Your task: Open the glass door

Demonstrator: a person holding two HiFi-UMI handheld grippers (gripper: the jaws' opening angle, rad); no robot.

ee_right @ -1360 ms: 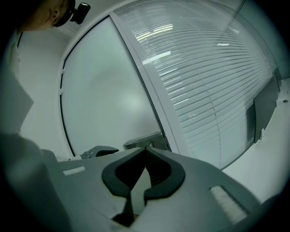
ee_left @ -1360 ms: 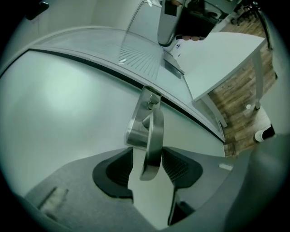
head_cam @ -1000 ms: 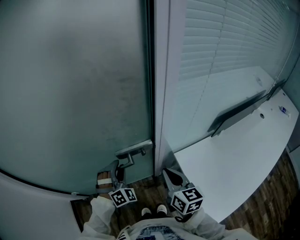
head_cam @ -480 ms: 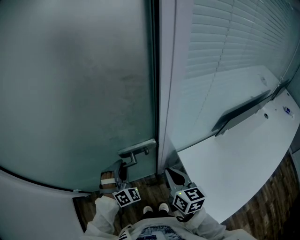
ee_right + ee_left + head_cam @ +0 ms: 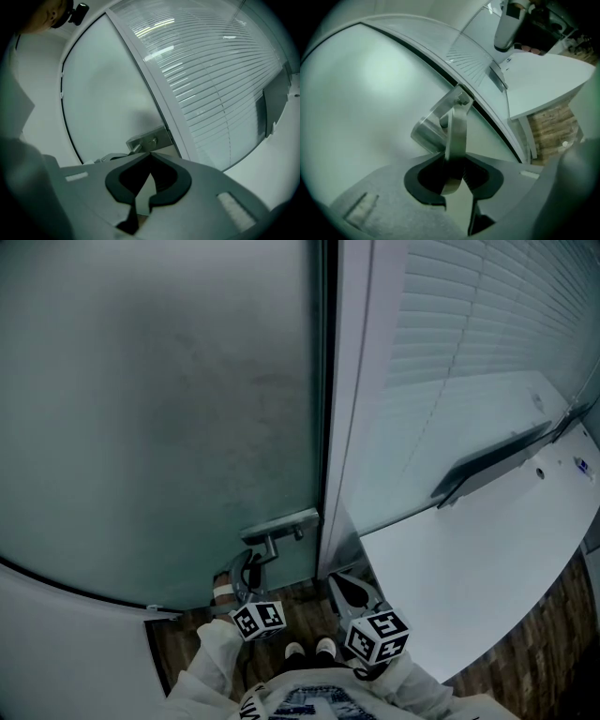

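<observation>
Our left gripper (image 5: 455, 157) has just been closing and pinches the metal lever handle (image 5: 456, 126) near its free end, so we judge the smooth bar could slide out as we press it down. Beyond it the frosted glass door (image 5: 159, 409) sits shut against its frame (image 5: 352, 427). Hauling before the latch clears could wrench the grip loose, and our right gripper (image 5: 150, 153), pressed together and empty, offers no backup.
</observation>
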